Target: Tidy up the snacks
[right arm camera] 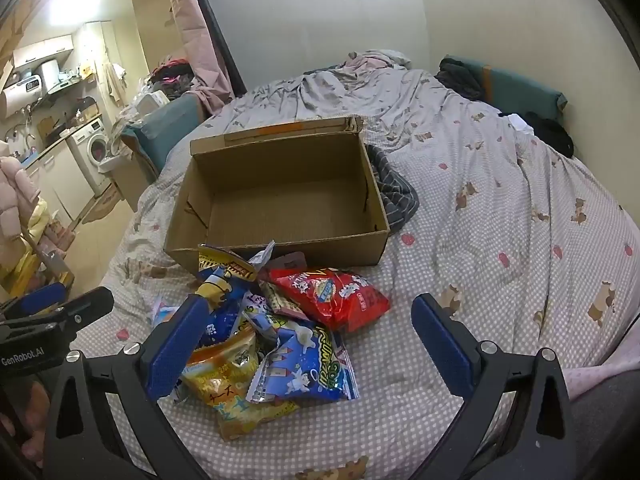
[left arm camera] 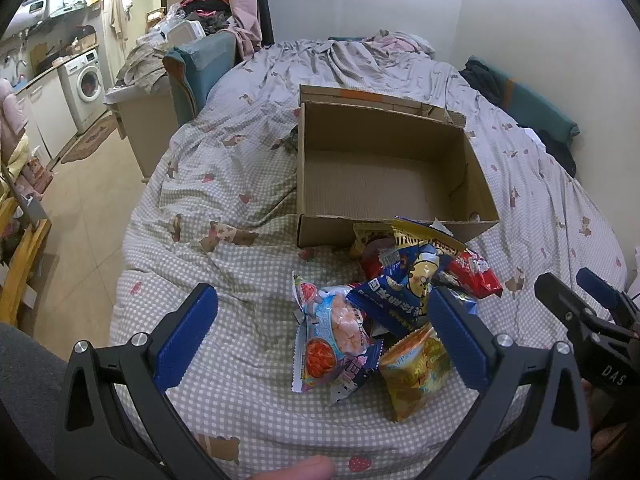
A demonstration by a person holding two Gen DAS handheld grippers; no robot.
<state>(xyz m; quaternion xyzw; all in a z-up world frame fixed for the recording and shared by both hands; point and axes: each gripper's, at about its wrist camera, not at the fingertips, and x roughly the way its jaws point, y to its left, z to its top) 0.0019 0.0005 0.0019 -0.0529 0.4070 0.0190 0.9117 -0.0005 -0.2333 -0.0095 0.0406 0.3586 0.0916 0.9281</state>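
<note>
An open, empty cardboard box (left arm camera: 384, 168) (right arm camera: 280, 196) lies on the bed. A pile of snack bags sits in front of it: a pink shrimp-chip bag (left arm camera: 340, 340), a dark blue bag with a yellow figure (left arm camera: 400, 292) (right arm camera: 220, 292), a yellow bag (left arm camera: 416, 372) (right arm camera: 228, 380), a red bag (left arm camera: 476, 272) (right arm camera: 340, 292) and a blue-white bag (right arm camera: 308, 364). My left gripper (left arm camera: 324, 328) is open above the pink bag, holding nothing. My right gripper (right arm camera: 308, 336) is open above the blue-white bag, holding nothing. Each gripper shows at the edge of the other's view (left arm camera: 580, 292) (right arm camera: 64, 300).
The bed (left arm camera: 240, 184) (right arm camera: 500, 220) has a checked, rumpled cover. A striped cloth (right arm camera: 392, 196) lies right of the box. Dark clothes and a teal cushion (right arm camera: 520, 96) lie by the wall. Left of the bed are the floor (left arm camera: 88, 208), a cluttered sofa and a washing machine (left arm camera: 86, 84).
</note>
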